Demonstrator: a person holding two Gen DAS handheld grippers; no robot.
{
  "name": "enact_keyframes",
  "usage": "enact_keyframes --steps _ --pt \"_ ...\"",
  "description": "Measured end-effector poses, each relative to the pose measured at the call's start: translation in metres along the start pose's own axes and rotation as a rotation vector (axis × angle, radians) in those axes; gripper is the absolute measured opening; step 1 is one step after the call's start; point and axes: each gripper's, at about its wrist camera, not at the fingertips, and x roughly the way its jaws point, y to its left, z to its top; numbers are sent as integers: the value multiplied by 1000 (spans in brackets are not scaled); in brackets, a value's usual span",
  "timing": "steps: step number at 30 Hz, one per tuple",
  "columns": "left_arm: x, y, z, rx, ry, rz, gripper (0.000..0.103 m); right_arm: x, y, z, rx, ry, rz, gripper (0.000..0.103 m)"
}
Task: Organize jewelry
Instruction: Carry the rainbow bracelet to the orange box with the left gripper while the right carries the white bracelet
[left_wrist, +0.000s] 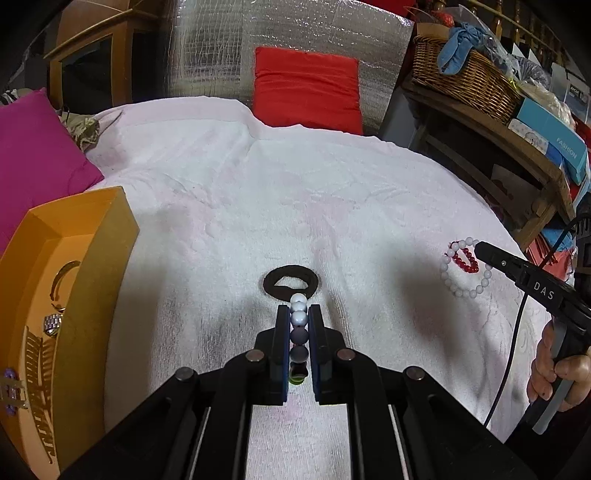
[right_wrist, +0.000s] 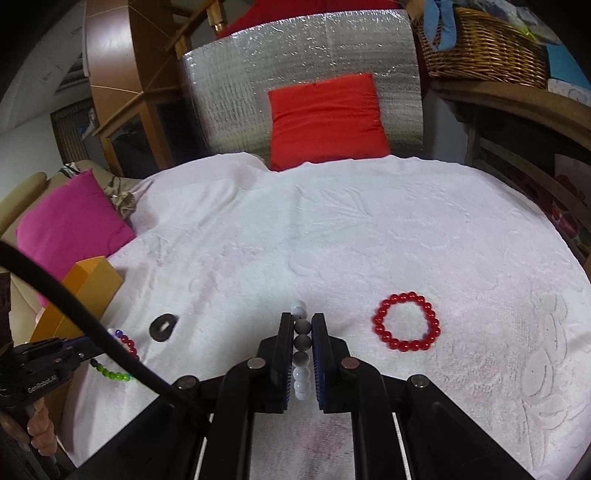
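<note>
My left gripper (left_wrist: 298, 312) is shut on a multicoloured bead bracelet (left_wrist: 298, 325) and holds it above the white towel; the bracelet also shows in the right wrist view (right_wrist: 122, 347), hanging from that gripper (right_wrist: 79, 349). My right gripper (right_wrist: 302, 320) is shut on a white bead bracelet (right_wrist: 302, 343). In the left wrist view the same gripper (left_wrist: 480, 249) holds the white bracelet (left_wrist: 448, 280) over a red bead bracelet (left_wrist: 466, 258). The red bracelet (right_wrist: 406, 321) lies on the towel right of my right gripper. A black ring (left_wrist: 290, 284) lies just beyond my left gripper; it also shows in the right wrist view (right_wrist: 163, 326).
An orange box (left_wrist: 96, 258) at the left edge holds a watch (left_wrist: 51, 325) and other jewelry. A pink cushion (left_wrist: 33, 147) sits behind it and a red cushion (left_wrist: 306, 88) at the back. A wooden shelf with a wicker basket (left_wrist: 465, 81) stands at the right.
</note>
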Motion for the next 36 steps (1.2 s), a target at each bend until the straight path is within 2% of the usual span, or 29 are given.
enact_keyframes --steps 7,18,29,36 --pt "-23 -1 -9 2 -39 8 9 -7 22 -4 -20 -22 42 11" --pt "-48 5 -34 0 -79 122 9 -16 54 -18 -67 -57 45 11" --pt "-63 1 -51 -32 -92 130 9 -37 68 -46 -43 -51 65 11" --pt "-58 4 -51 -34 -87 156 9 -37 71 -49 -35 -47 74 11"
